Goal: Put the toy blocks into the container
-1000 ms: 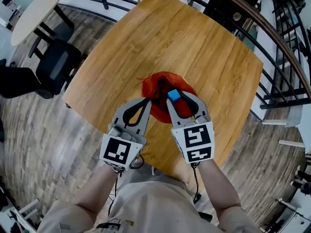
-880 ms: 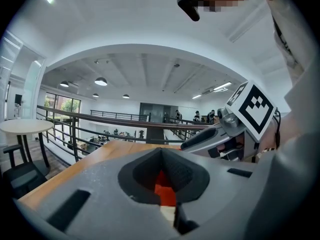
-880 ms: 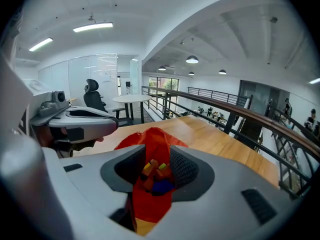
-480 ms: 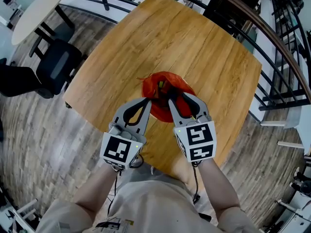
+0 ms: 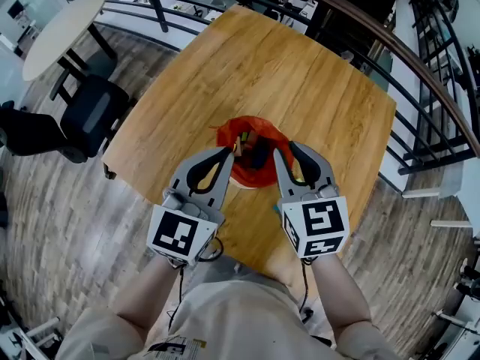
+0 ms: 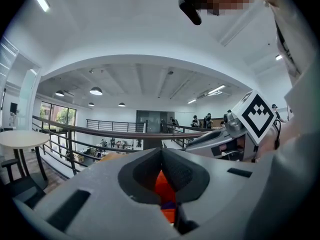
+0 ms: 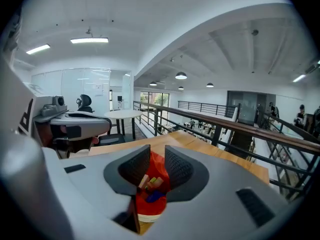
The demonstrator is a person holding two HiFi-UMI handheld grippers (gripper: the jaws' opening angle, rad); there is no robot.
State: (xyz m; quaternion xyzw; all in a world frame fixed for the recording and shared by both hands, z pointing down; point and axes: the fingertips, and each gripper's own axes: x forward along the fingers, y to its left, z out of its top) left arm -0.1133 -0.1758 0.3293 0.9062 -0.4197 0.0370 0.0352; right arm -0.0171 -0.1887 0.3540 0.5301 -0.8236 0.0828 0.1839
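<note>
A red container (image 5: 256, 172) stands on the wooden table (image 5: 300, 73), with several toy blocks (image 5: 252, 150) inside. My left gripper (image 5: 227, 152) is shut and empty at the container's left rim; the left gripper view shows the red container (image 6: 162, 189) through the loop below its tips. At the container's right rim, my right gripper (image 5: 285, 150) has its jaws closing with nothing between them. Past them, the right gripper view shows the container (image 7: 150, 206) holding tan and green blocks (image 7: 150, 182) and a blue block (image 7: 154, 196).
The table's near edge lies just below the container, by the person's body. A black railing (image 5: 420, 66) runs along the far and right sides. On the floor to the left stand a black chair (image 5: 90, 107) and a round white table (image 5: 64, 32).
The blue block that the right gripper held over the container is gone from its jaws. That gripper has drawn back toward the person and to the right. The left gripper has hardly moved.
</note>
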